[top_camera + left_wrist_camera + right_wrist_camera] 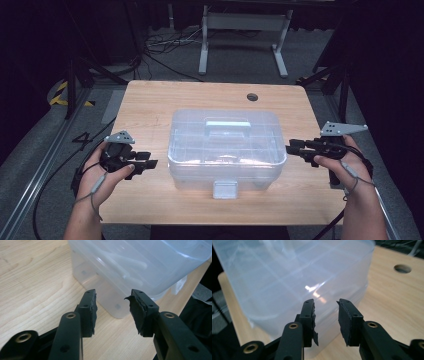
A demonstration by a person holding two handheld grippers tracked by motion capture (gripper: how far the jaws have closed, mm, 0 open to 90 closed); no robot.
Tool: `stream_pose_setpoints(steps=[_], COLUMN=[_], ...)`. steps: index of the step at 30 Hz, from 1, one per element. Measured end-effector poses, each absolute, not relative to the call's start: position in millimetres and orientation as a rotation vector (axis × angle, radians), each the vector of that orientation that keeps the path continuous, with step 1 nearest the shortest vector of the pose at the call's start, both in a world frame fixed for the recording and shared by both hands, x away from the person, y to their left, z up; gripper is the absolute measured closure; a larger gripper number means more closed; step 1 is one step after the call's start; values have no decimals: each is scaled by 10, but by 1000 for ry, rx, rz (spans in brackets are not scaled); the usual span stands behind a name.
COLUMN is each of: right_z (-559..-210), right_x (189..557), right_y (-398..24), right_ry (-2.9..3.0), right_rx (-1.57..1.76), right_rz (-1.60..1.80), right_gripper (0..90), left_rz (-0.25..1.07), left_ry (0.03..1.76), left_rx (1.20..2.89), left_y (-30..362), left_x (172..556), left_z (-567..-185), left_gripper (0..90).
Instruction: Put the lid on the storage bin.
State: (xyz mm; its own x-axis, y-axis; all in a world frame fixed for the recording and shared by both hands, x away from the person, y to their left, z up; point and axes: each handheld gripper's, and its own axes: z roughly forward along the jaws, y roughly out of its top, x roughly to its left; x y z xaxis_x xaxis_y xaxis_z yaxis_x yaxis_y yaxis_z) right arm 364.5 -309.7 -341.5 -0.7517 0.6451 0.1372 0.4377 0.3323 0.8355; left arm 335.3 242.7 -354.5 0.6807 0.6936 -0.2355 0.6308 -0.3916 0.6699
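Left gripper [150, 163]: jaws spread, nothing between the pads. In the left gripper view the pads [90, 312] stand apart, aimed at the near left corner of the box [130, 270], short of touching it.

Right gripper [291, 148]: jaws likewise parted and empty. In the right gripper view the box wall [287, 282] sits just ahead of the tips; contact cannot be told from that view. From above, the tips lie just beside the box's right end.

Box [225, 147]: clear plastic, lid on, handle [228, 123] flat on top, front latch [224, 189] down. It rests square in the middle of the table [150, 100].

Judgement: box is set down and neither gripper grips it. Lid and latch look untouched. Either a carry has ended here or a grip on both ends is about to begin; opening, if intended, remains to be done.
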Motion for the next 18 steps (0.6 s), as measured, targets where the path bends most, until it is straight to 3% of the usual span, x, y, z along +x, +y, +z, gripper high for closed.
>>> stream_pose_setpoints(steps=[10,18], right_z=[-3421,-3576], right_x=[3751,3862], right_y=[-3172,-3361], right_ry=[2183,2124], right_rx=[1048,1103], right_rz=[1426,1356], right_gripper=[521,463], left_rz=[206,332], left_ry=[1075,1097], left_rx=[2048,1976], left_y=[2578,2653], left_x=[3333,3428], left_z=[-3534,-3582], left_gripper=[520,429])
